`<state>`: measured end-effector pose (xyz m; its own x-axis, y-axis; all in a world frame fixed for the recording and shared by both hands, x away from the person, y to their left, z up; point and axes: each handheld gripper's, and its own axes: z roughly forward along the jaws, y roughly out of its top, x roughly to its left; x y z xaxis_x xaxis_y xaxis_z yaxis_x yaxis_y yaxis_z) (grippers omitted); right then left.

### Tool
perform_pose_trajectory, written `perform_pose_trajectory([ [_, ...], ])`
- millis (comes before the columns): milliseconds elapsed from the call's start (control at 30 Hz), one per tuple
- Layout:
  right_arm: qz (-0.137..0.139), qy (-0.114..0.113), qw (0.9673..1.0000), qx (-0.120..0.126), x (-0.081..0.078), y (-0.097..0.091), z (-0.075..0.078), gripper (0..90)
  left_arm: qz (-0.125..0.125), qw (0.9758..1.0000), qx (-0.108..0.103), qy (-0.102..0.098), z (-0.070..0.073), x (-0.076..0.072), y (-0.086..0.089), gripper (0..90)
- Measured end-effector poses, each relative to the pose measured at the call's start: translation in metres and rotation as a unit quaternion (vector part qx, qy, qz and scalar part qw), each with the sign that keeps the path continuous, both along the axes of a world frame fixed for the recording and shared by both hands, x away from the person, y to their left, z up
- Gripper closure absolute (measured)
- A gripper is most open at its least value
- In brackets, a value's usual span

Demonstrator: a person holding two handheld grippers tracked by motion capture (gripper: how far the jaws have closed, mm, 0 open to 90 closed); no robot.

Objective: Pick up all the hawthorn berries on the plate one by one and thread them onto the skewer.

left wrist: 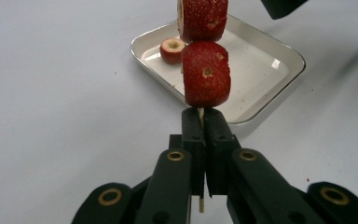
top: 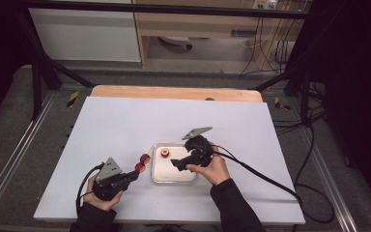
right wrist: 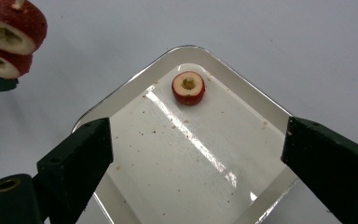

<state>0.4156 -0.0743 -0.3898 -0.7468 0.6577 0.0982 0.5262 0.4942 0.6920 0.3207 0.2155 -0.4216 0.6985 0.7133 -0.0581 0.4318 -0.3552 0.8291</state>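
Shallow white square tray with rounded corners taken as the landmark, sitting on a white table sheet.

Inside the tray, near its far left corner in the high view: one red fruit slice with a pale cored centre, lying flat, cut face up, apart from the tray walls. Probably the next piece waiting to be picked.

Just left of the tray, outside its rim: left gripper, jaws clenched tight on a thin pale wooden skewer. Stick visible between the pressed jaws and poking out below them. Threaded on the skewer beyond the jaws: two red speckled fruit rounds, one behind the other, the nearer almost touching the jaw tips. Skewer angled toward the tray, likely so that the free tip faces the remaining slice and the other hand. Grip low on the stick, leaving the far end free for further threading, as a judgement.

Above the tray, over its right half: right gripper, jaws spread wide and holding nothing, aimed down at the tray floor with the loose slice ahead between them. Wide spread seemingly suited to closing on the slice from both sides. Small crumbs scattered on the tray floor.

Apparent step: reaching for the last slice, two already skewered.
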Motion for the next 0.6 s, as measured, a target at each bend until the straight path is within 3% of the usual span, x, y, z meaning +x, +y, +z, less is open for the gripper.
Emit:
perform_pose_trajectory([
  [33,0.007,0.006,0.9998,-0.015,0.006,0.007,0.001,10.3,0.001,1.0,0.001,0.0,0.0,-0.001,0.001,87.9],
  [300,0.01,0.039,0.9983,-0.043,0.03,0.03,-0.001,16.1,0.009,0.9999,0.001,0.008,-0.004,-0.001,0.016,87.9],
  [400,0.016,0.059,0.9969,-0.05,0.039,0.039,-0.004,21.1,0.01,0.9999,0.0,0.009,-0.005,0.0,0.017,87.9],
  [500,0.026,0.064,0.9944,-0.08,0.047,0.048,-0.009,25.6,0.01,0.9999,0.001,0.01,-0.005,0.001,0.017,87.9],
  [600,0.027,0.079,0.9933,-0.08,0.055,0.057,-0.012,33.0,0.009,0.9999,0.001,0.01,-0.005,0.001,0.017,87.9],
])
